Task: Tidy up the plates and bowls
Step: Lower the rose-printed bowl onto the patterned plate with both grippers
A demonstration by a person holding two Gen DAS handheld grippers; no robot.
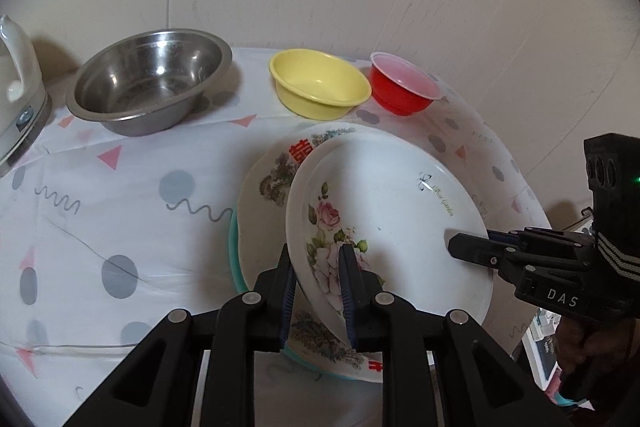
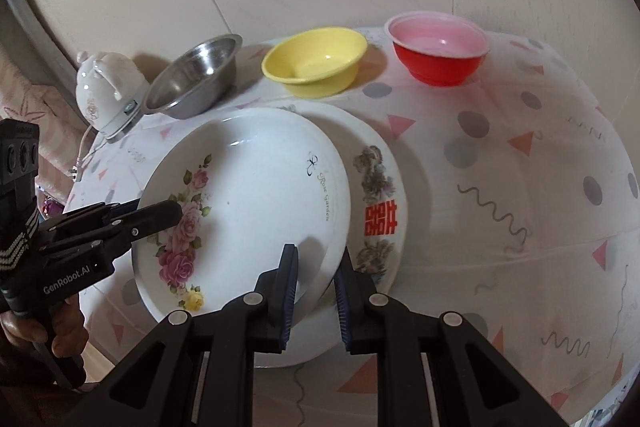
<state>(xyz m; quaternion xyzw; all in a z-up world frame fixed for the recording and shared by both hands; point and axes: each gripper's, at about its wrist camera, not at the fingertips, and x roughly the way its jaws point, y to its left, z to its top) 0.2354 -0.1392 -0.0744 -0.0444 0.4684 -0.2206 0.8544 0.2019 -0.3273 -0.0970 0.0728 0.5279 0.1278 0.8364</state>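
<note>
A white rose plate [image 1: 384,211] [image 2: 248,203] is held tilted over a larger plate with red characters [image 1: 272,187] [image 2: 380,195], which lies on the patterned tablecloth. My left gripper [image 1: 316,263] [image 2: 160,217] is shut on the rose plate's near-left rim. My right gripper [image 2: 316,263] [image 1: 460,247] is shut on its opposite rim. A steel bowl [image 1: 150,81] [image 2: 192,79], a yellow bowl [image 1: 320,85] [image 2: 316,61] and a red bowl [image 1: 404,85] [image 2: 440,47] stand in a row at the back.
A white electric kettle [image 1: 16,87] [image 2: 106,91] stands at the table's far left, its cord hanging over the edge. A teal rim [image 1: 234,259] shows under the larger plate. The wall is close behind the bowls.
</note>
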